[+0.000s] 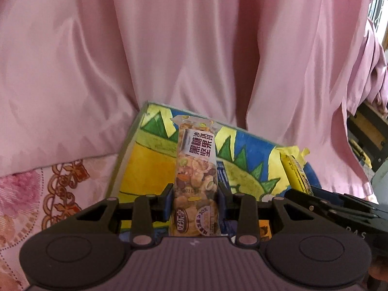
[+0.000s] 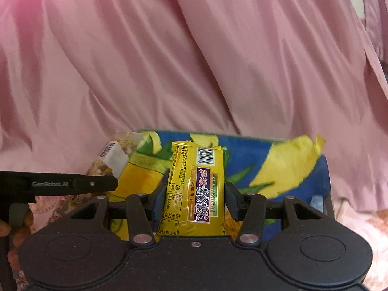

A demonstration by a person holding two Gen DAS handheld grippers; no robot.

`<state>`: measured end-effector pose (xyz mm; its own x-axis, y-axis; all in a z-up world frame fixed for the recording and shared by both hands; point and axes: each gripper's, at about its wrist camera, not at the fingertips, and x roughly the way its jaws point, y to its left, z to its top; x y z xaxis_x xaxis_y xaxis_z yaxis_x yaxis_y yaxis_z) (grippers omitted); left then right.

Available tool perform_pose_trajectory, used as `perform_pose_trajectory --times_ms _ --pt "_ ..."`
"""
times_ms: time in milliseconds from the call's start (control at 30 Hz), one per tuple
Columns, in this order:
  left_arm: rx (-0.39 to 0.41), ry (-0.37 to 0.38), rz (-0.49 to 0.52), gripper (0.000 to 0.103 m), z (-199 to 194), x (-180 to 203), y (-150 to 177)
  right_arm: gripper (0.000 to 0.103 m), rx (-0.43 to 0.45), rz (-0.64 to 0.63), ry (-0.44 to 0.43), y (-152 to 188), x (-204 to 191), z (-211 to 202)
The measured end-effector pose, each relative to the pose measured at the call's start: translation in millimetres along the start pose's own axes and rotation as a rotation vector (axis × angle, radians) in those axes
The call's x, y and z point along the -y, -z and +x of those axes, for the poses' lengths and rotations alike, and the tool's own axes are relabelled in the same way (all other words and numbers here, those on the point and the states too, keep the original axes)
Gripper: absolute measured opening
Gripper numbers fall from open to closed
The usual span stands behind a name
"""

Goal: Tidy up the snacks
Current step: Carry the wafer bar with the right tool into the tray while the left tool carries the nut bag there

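Snacks: two in view, one in each hand-held gripper — a clear-wrapped nut bar (image 1: pixel 196 169) on the left and a yellow biscuit packet (image 2: pixel 195 189) on the right.
Left hand-held gripper (image 1: pixel 196 202): its blue pads press both sides of the nut bar low down; the bar is gripped, not loose.
Right hand-held gripper (image 2: pixel 194 201): jaws clamped on the yellow biscuit packet across its width, the barcode end at the far side.
Long axes: each snack runs straight out along its gripper's fingers, near end between the pads, far end pointing away toward the pink curtain (image 1: pixel 169 48).
Key relation: both snacks hang over a colourful printed box (image 1: pixel 150 165), blue, yellow and green, which lies just below and beyond the fingertips; its far rim meets the curtain.
Which hand is nearer: neither clearly; they sit side by side over the box, left one over its left half, right one over its right half.
Cross-view: from the right wrist the nut bar shows at the near left, from the left wrist the yellow packet at the right, so the two are close but apart.
Likely step: carrying both snacks toward the box to set them in, judged from the task.
Box interior: whether it is open, and what it holds, I cannot tell.
Surface: a floral cloth (image 1: pixel 36 194) covers the table at the near left.
Count: two snacks, two grippers, one box.
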<state>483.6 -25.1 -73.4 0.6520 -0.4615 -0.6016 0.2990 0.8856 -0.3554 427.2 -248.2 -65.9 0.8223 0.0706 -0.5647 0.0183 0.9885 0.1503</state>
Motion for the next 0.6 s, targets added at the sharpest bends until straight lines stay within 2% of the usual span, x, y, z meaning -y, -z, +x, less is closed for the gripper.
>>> perform_pose_trajectory --times_ms 367,600 --pt "-0.077 -0.032 0.002 0.039 30 6 9 0.052 -0.077 -0.011 0.041 11 3 17" --pt "-0.1 -0.048 0.01 0.039 34 8 13 0.052 -0.09 -0.047 0.05 14 0 22"
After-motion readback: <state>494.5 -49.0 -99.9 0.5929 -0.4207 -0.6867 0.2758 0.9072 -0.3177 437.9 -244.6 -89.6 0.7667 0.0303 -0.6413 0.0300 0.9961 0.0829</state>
